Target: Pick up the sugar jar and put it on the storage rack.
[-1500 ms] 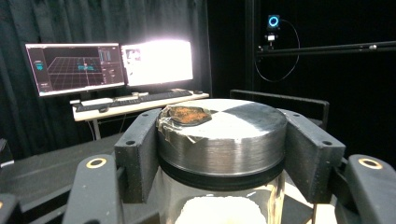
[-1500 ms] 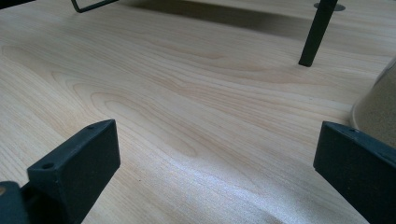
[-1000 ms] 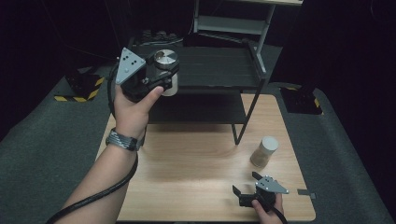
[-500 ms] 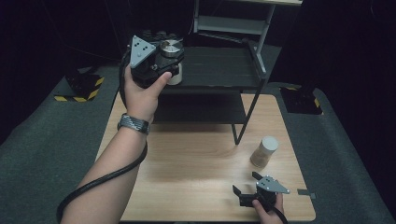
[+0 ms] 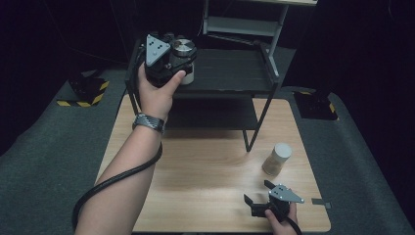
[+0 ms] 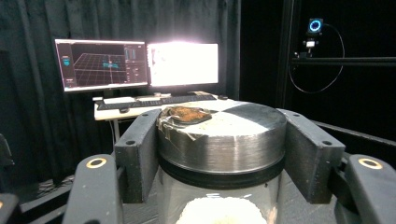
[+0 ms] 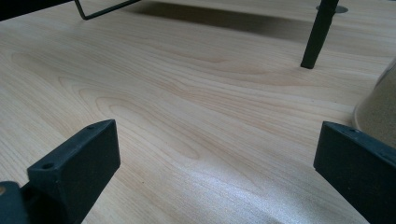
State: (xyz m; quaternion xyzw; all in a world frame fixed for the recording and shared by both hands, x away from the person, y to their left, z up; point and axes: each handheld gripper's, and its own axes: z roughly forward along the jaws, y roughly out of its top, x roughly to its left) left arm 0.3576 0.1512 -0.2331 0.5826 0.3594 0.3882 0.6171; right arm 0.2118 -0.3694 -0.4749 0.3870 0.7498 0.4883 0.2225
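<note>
My left gripper (image 5: 172, 61) is clamped on a jar (image 5: 183, 58) with a metal lid (image 6: 223, 130); in the left gripper view both pads press the lid's sides, one at each flank. In the high view the jar sits in the upper left of centre, held above the near left part of the dark shelf (image 5: 230, 71) of the rack. The job in hand looks like setting this jar on that shelf.

To do it well I should keep the jar upright, carry it clear of the rack's posts, and lower it until its base rests flat on the shelf before I let the pads part. Letting go early would drop it; the grip is on the lid alone, so a tilt could swing the body. I cannot tell yet whether the base touches the shelf.

The jar has a clear wall, and through it, at the bottom centre of the left gripper view, I see a pale, grainy filling (image 6: 219, 215). A crumpled brown scrap is stuck on the lid.

My right gripper (image 5: 266, 204) rests low at the bottom right of the high view, jaws wide with nothing between them, on the table (image 5: 205, 166). Just beyond it stands a second jar (image 5: 277, 159) with tan, sandy contents and a pale lid.
</note>
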